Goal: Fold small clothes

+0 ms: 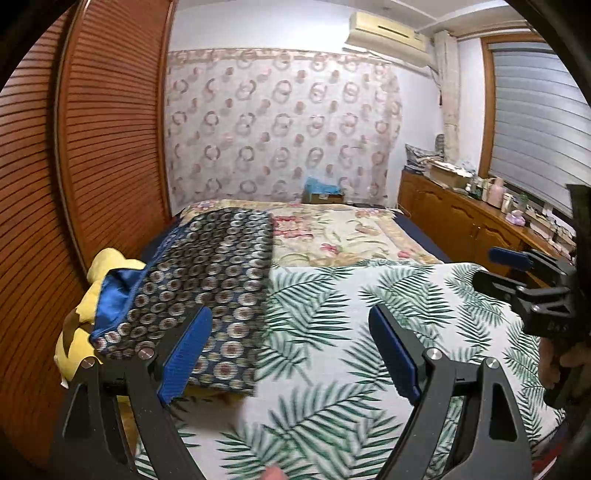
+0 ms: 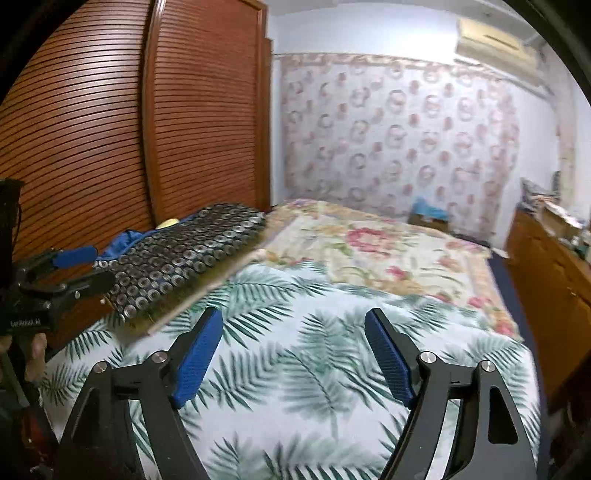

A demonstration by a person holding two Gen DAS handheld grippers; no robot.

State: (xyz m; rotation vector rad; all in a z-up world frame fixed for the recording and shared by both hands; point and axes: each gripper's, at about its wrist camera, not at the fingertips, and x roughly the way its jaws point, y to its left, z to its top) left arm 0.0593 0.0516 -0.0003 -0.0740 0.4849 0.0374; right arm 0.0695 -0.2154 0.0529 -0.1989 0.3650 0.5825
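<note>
Both grippers hang above the bed [image 1: 369, 236], and each has its fingers spread wide with nothing between them. The left gripper [image 1: 291, 354] hovers over the palm-leaf sheet [image 1: 332, 332], its left finger [image 1: 184, 354] right at the edge of the folded patterned garment [image 1: 207, 288]. The right gripper [image 2: 293, 354] is over bare leaf print, the garment [image 2: 184, 262] well off to its left.

The left view gives what the right cannot: a yellow cloth [image 1: 99, 273] tucked under the garment, and the blue lining [image 1: 118, 295] open at its near corner. It also catches the right gripper [image 1: 517, 273] at the frame's right edge. The right view shows the garment edge-on, lying flat on a thin stack, with the left gripper [image 2: 66, 266] at far left.

Beyond the leaf sheet lies a floral quilt [image 2: 388, 251]. A slatted wooden wardrobe [image 1: 103, 129] runs along the bed's left side, a circle-print curtain [image 1: 280, 122] covers the far wall, an air conditioner [image 1: 388, 33] sits above it, and a cluttered wooden cabinet [image 1: 461, 221] stands under the window blind [image 1: 535, 122].
</note>
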